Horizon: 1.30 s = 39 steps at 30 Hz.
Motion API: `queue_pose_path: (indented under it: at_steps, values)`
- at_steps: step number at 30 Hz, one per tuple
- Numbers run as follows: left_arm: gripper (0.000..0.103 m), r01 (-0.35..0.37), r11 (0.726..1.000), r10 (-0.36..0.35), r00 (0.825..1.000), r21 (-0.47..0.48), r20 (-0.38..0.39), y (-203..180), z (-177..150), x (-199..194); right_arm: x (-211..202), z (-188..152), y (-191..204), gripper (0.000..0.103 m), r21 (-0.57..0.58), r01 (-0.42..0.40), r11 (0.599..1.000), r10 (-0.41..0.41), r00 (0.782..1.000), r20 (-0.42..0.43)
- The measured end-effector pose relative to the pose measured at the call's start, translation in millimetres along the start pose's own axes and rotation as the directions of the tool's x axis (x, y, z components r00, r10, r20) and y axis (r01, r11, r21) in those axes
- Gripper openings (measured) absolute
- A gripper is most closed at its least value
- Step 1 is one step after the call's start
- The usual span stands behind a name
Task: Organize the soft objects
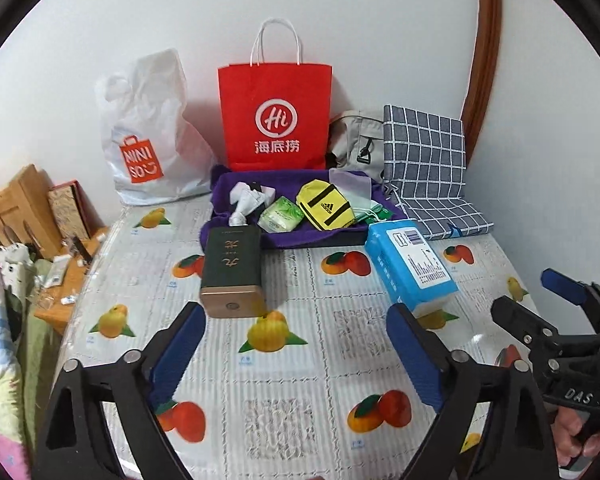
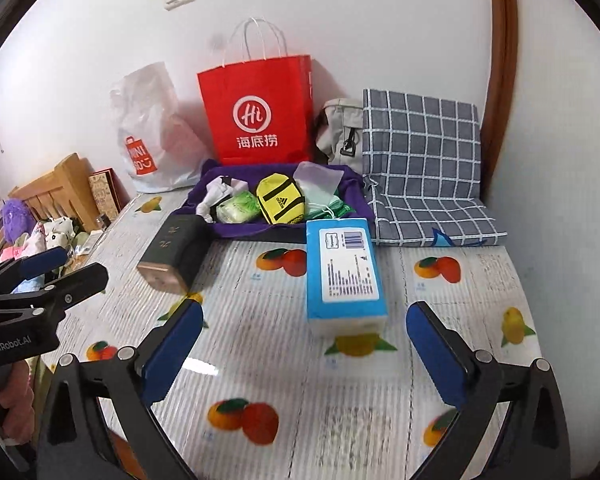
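A purple towel point(image 1: 300, 234) point(image 2: 228, 232) lies at the table's back. On it lie a yellow Adidas pouch point(image 1: 326, 205) point(image 2: 281, 199), a green tissue pack point(image 1: 281, 219) point(image 2: 238, 207), a white crumpled item point(image 1: 246, 200) point(image 2: 216, 196) and green-white masks point(image 2: 324, 204). A blue tissue pack point(image 1: 410, 264) point(image 2: 344, 272) lies in front of the towel. My left gripper point(image 1: 296, 336) is open and empty, short of the dark box. My right gripper point(image 2: 304, 340) is open and empty, just short of the blue pack.
A dark green box point(image 1: 232, 270) point(image 2: 172, 254) lies on the fruit-print tablecloth point(image 1: 300, 380). A red paper bag point(image 1: 276, 116), a white Miniso bag point(image 1: 148, 136), a grey pouch point(image 1: 358, 140) and a checked cloth point(image 1: 428, 168) stand by the wall. A wooden bed frame point(image 1: 20, 208) is at left.
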State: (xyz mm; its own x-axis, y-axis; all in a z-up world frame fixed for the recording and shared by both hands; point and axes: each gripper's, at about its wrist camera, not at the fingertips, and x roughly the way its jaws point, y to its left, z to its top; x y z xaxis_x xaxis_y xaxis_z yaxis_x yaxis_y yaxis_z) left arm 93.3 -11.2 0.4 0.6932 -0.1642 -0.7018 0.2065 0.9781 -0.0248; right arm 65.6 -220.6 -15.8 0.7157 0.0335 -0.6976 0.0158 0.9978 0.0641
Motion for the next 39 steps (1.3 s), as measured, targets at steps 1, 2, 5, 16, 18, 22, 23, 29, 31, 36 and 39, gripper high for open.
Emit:
queue_pose_path:
  at_steps: [1,2,5,16,18,22,23,29,31,36,39]
  values:
    - [0.096,-0.006,1.0,0.006,1.0,0.0,0.008,-0.8,-2.3,-4.8,-7.3,-3.9,1.6,0.1,0.0,0.008,1.0,-0.008,1.0,0.013]
    - [0.097,-0.009,1.0,0.009,1.0,-0.002,0.016,-1.4,-4.6,-10.1,-12.1,-6.4,2.6,0.101,0.0,0.01,1.0,-0.01,1.0,0.022]
    - [0.097,-0.003,1.0,0.003,1.0,-0.004,0.031,-2.8,-10.1,-22.3,-26.7,-14.9,5.1,0.101,0.001,0.017,1.0,-0.017,0.999,0.033]
    - [0.097,-0.01,1.0,0.011,0.998,-0.017,0.058,-4.7,-26.1,-47.2,-51.9,-35.1,-3.2,0.101,0.031,0.034,0.999,-0.035,0.999,0.036]
    - [0.097,-0.009,1.0,0.01,0.998,-0.017,0.06,-5.1,-28.6,-49.3,-54.8,-37.0,-4.3,0.101,0.029,0.037,0.999,-0.038,0.999,0.039]
    - [0.097,-0.001,1.0,0.002,0.998,-0.02,0.061,-6.5,-31.7,-53.3,-59.2,-39.1,-6.2,0.101,0.035,0.032,0.999,-0.033,0.998,0.043]
    - [0.097,-0.002,1.0,0.003,0.998,-0.02,0.062,-6.8,-32.2,-54.3,-59.8,-39.4,-6.1,0.101,0.034,0.032,0.999,-0.033,0.998,0.044]
    - [0.097,0.0,1.0,0.001,0.997,-0.015,0.071,-8.2,-34.9,-60.9,-66.5,-41.5,-5.1,0.101,0.027,0.03,0.999,-0.032,0.998,0.059]
    - [0.097,-0.001,1.0,0.001,0.998,-0.013,0.071,-8.4,-35.4,-61.7,-67.8,-42.2,-5.0,0.101,0.025,0.033,0.999,-0.035,0.997,0.062]
    - [0.097,-0.002,1.0,0.003,0.997,-0.013,0.071,-8.6,-35.7,-61.9,-69.6,-42.7,-6.1,0.101,0.027,0.029,0.999,-0.031,0.998,0.062]
    - [0.097,-0.004,1.0,0.005,0.997,-0.01,0.072,-9.5,-36.4,-63.1,-70.1,-42.1,-5.9,0.101,0.023,0.029,0.999,-0.03,0.997,0.064]
